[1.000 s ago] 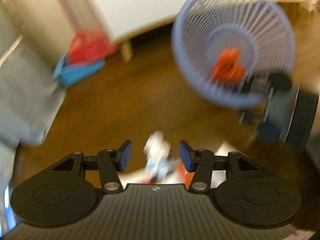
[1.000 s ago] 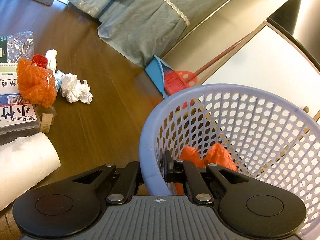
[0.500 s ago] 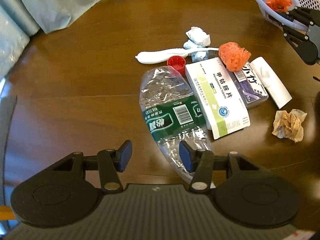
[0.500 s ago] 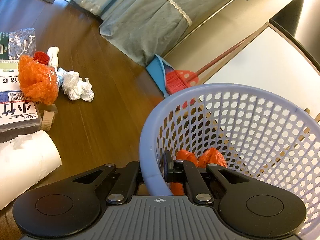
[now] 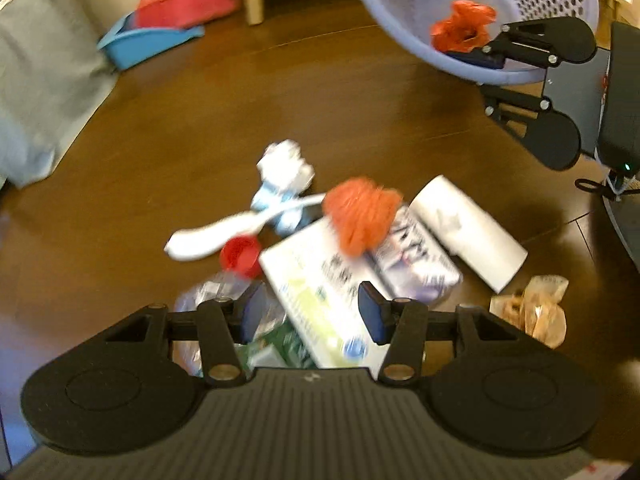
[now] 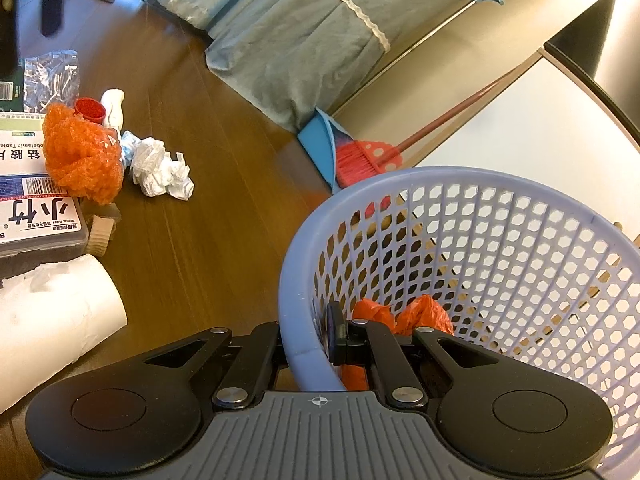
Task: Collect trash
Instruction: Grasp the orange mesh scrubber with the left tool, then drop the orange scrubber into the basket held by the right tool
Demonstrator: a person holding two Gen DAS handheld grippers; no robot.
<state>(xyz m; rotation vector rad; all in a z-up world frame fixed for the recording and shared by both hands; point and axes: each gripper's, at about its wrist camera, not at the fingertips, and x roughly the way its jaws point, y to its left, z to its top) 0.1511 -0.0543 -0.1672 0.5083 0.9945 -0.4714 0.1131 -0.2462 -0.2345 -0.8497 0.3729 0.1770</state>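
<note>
A lilac mesh basket (image 6: 500, 240) is tilted, with my right gripper (image 6: 308, 344) shut on its near rim; an orange bag (image 6: 404, 314) lies inside. From the left wrist view the basket (image 5: 476, 4) hangs at the upper right with the right gripper (image 5: 496, 58) clamped on its rim. My left gripper (image 5: 308, 312) is open, hovering over a trash pile on the wooden floor: a white and green box (image 5: 320, 280), a crushed clear bottle (image 5: 212, 300), an orange net ball (image 5: 360, 216), a red cap (image 5: 240, 254), a white tube (image 5: 216, 234), crumpled tissue (image 5: 284, 176) and a white roll (image 5: 468, 228).
A brown crumpled wrapper (image 5: 536, 312) lies right of the pile. A blue dustpan (image 5: 148, 42) with a red broom (image 6: 360, 162) leans at the wall by grey curtains (image 6: 296, 36). A white cabinet (image 6: 532, 120) stands behind the basket.
My left gripper swung from facing the basket down over the pile, then tilted forward and closer, so the box now lies between its open fingers. The right gripper kept its grip on the basket rim.
</note>
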